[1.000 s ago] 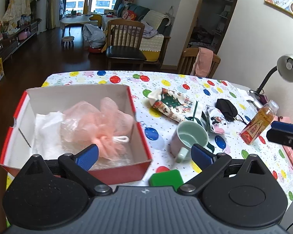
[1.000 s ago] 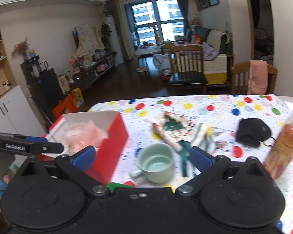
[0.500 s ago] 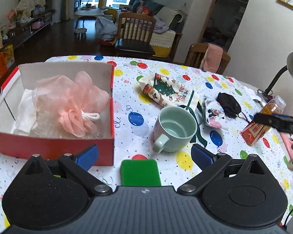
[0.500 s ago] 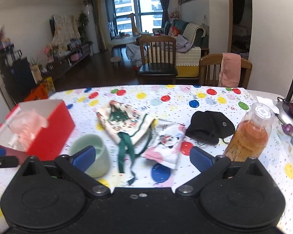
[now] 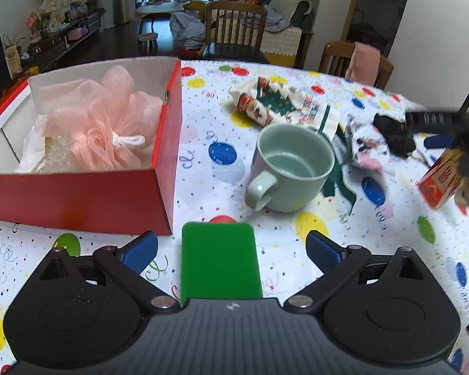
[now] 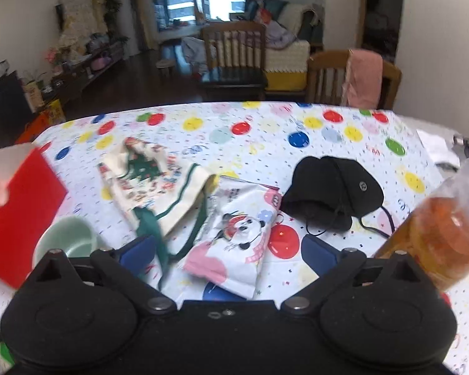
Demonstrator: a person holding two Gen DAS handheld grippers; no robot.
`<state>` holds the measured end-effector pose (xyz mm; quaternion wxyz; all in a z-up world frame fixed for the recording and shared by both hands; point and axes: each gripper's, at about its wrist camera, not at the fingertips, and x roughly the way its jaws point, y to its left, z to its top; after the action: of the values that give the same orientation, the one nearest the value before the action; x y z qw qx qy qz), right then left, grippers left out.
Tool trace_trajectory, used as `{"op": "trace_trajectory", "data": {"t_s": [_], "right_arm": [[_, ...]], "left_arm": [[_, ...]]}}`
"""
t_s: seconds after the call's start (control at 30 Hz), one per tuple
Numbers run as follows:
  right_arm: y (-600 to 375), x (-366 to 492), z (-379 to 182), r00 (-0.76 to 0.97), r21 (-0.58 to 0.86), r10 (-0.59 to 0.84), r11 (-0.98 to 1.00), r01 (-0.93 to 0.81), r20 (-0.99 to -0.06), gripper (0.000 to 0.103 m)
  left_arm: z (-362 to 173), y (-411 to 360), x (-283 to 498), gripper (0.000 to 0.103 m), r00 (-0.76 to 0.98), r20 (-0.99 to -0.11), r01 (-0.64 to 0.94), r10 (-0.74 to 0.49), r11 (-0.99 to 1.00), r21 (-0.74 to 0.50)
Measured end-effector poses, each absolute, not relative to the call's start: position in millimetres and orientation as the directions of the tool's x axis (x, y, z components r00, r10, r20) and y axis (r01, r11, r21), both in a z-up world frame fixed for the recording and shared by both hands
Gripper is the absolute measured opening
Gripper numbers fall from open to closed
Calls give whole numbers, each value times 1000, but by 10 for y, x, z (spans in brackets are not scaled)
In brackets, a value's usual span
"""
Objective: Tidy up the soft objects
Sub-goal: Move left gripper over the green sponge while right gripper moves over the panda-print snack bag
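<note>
The red box [image 5: 78, 200] sits at the left of the left wrist view, and a fluffy pink bath puff [image 5: 100, 125] is already inside it. More soft things lie on the desk [image 6: 328, 131]. In the right wrist view a Christmas cloth bag [image 6: 147, 181] is left of middle, a panda pack [image 6: 237, 234] is in the lower middle, and a black mask [image 6: 331, 193] is to the right of it. The right gripper [image 6: 228, 253] is wide apart and holds nothing; the panda pack lies right between its jaws. The left gripper [image 5: 231, 250] is wide apart too, with a green sponge [image 5: 220, 262] low in the middle between its jaws. These things look light and squishy, so they will bend when pinched. I think it is best to grab a thick middle part, not a loose string. The green mug [image 5: 290, 168] and juice bottle [image 6: 444, 228] are hard, so they likely stay.
</note>
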<state>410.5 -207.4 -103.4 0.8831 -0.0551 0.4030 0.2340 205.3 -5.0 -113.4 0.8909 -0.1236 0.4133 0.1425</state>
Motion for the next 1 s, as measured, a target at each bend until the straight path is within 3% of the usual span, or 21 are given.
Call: {"op": "trace_trajectory", "data": {"t_s": [0.37,0.83,1.0], "right_arm": [[-2027,4693,-1336,503,190,326,934,-303,-800,95],[-1902,4932,-1622,441,187,290,947,-261,-849,95],[-1901,4925,-1678,430,205,310,940,-272,-848,90]], "left_arm": [[-1475,-177,2176,102,563,-804,-371,189,928,-41],[-1718,-143,2259,102,523,-832,-398,185,916,-47],[-1779,-109,2259,102,509,-841,-410,185,911,-48]]}}
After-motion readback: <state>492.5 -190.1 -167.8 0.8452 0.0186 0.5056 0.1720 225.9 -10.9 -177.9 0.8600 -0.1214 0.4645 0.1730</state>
